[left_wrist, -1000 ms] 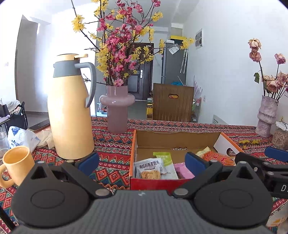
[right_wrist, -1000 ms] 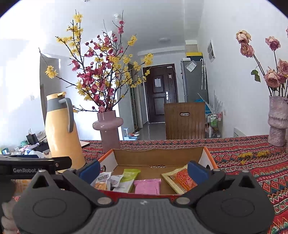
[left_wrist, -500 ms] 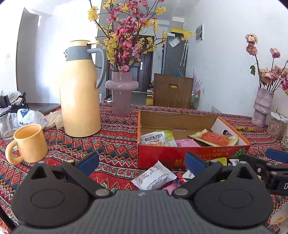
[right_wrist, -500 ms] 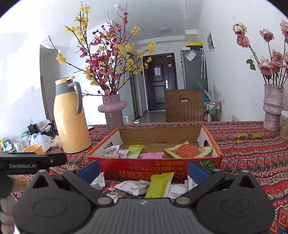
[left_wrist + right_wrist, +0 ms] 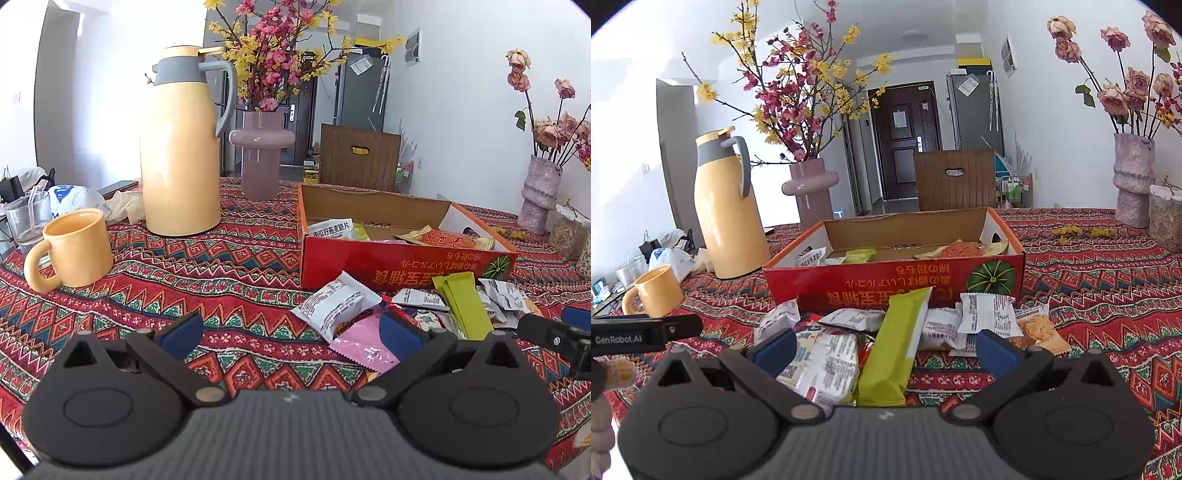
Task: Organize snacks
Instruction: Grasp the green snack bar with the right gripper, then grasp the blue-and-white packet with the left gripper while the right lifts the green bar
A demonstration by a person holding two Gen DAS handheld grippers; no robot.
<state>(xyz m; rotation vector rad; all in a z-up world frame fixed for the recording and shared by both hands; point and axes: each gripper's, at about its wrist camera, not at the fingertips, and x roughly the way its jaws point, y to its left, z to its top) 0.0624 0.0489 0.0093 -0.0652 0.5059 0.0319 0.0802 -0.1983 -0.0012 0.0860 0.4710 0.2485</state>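
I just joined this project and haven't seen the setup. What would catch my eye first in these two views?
Probably the heap of loose snack packets on the patterned tablecloth, right before the red cardboard box that already holds a few. Left of the box stand a tall yellow thermos jug and a pink vase of flowering branches. Both grippers, left gripper and right gripper, are open and empty.

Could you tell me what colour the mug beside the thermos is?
The mug is pale orange-yellow, clearest in the left wrist view.
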